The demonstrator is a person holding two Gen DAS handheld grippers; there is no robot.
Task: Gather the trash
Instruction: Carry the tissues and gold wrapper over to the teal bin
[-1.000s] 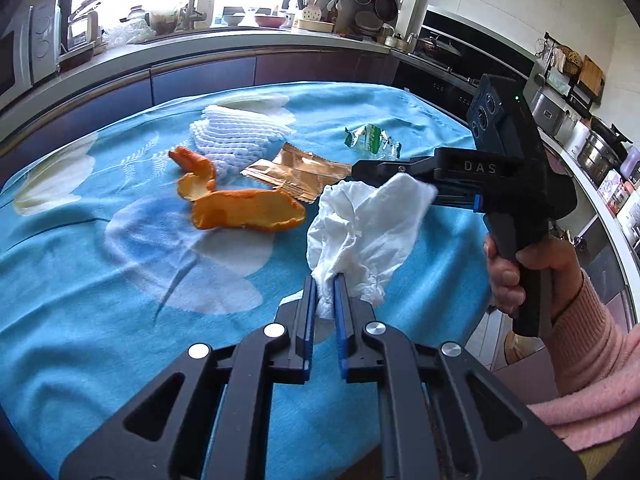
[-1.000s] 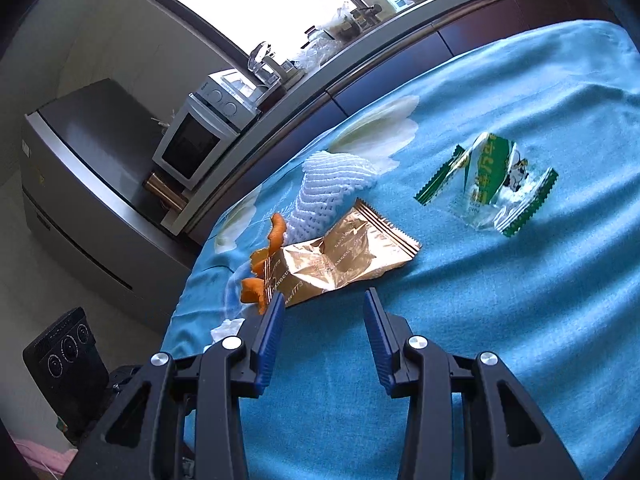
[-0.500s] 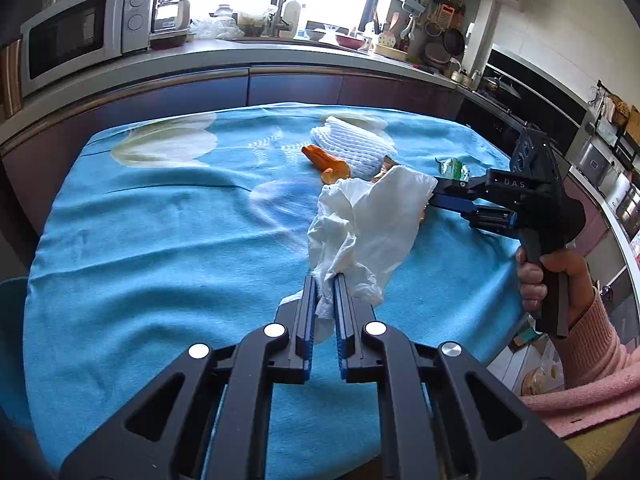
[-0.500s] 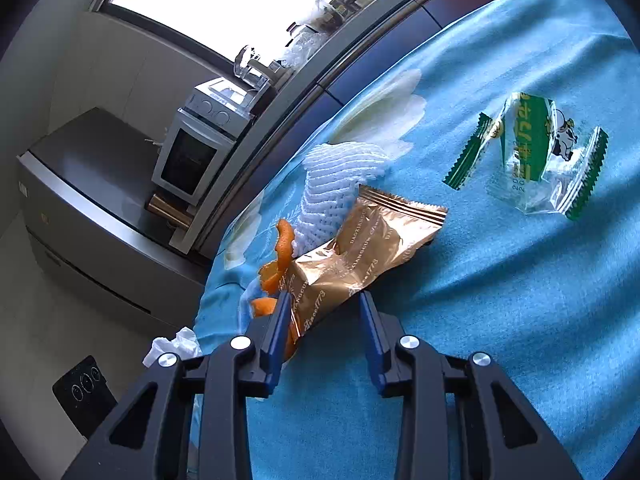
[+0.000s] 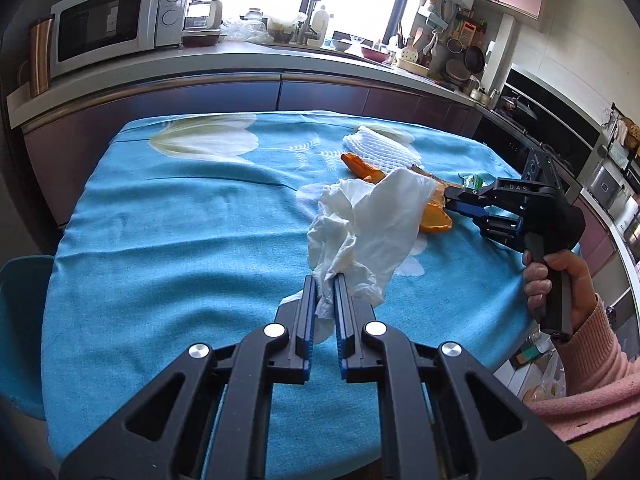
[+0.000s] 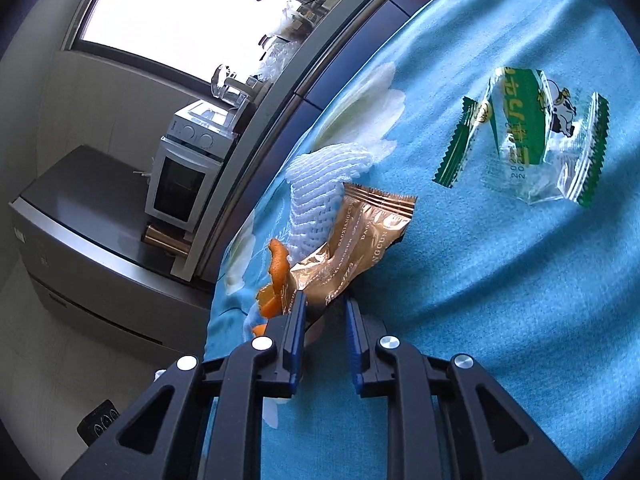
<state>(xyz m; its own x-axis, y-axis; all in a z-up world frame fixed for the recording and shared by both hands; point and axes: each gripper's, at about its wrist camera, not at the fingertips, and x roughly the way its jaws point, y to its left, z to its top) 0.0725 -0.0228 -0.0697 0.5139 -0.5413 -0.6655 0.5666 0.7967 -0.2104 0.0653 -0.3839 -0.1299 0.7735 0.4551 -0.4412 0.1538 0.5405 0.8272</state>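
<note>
My left gripper [image 5: 324, 284] is shut on a crumpled white tissue [image 5: 372, 224] and holds it above the blue tablecloth [image 5: 180, 240]. My right gripper [image 6: 323, 304] has its jaws narrowed around the near end of a gold snack wrapper [image 6: 356, 248], which lies on the cloth; it also shows in the left wrist view [image 5: 450, 196]. Orange peel [image 6: 276, 268] lies left of the wrapper and white foam fruit netting [image 6: 320, 188] lies behind it. A green and clear candy wrapper [image 6: 528, 132] lies further right.
A teal bin or chair edge [image 5: 20, 320] stands beside the table at the left. A kitchen counter with a microwave [image 5: 108, 32] runs behind the table. A stove and pots [image 5: 520, 108] are at the back right.
My left gripper has drawn back and swung left with the tissue. My right gripper has moved forward onto the gold wrapper and its jaws have narrowed around it.
</note>
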